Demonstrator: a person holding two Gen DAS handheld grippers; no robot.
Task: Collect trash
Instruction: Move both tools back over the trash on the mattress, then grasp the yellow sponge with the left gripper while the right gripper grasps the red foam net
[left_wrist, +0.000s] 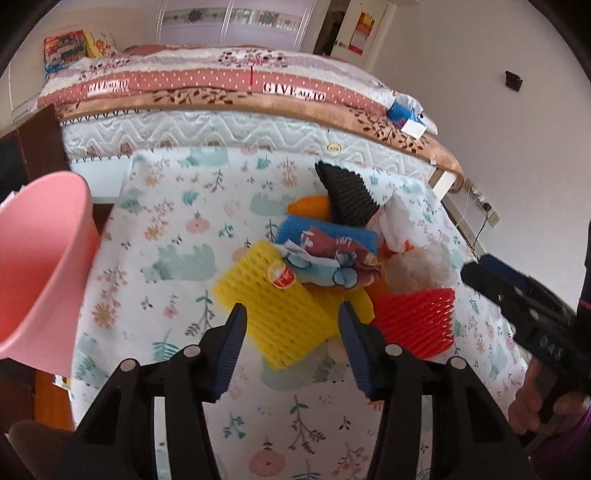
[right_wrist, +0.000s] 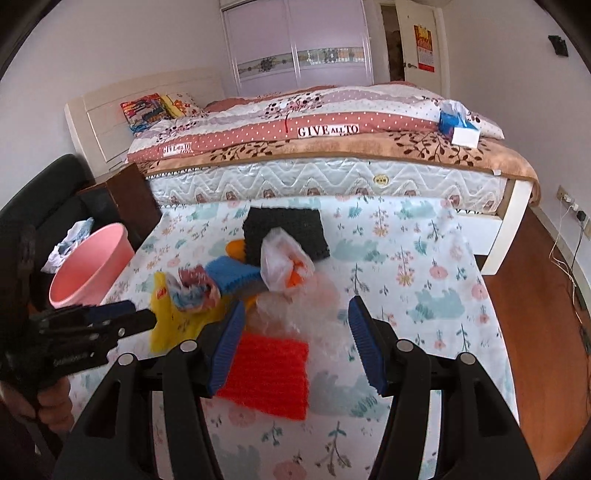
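Observation:
A pile of trash lies on the floral-clothed table (left_wrist: 166, 229): a yellow foam net (left_wrist: 280, 321), a red foam net (left_wrist: 417, 317), a crumpled printed wrapper (left_wrist: 332, 262), blue foam (left_wrist: 325, 229), black foam (left_wrist: 347, 195) and a clear plastic bag (left_wrist: 413, 269). My left gripper (left_wrist: 291, 308) stands open over the yellow net, pads not pressing it. In the right wrist view, my right gripper (right_wrist: 297, 306) is open above the red foam net (right_wrist: 269, 373) and clear bag (right_wrist: 295, 314). The left gripper (right_wrist: 138, 313) shows there beside the yellow net (right_wrist: 170, 325).
A pink bin (left_wrist: 40, 266) stands off the table's left edge, also seen as the pink bin (right_wrist: 88, 266). A bed (right_wrist: 332, 147) runs along the far side. Wooden floor (right_wrist: 535, 314) and wall sockets with cables lie to the right.

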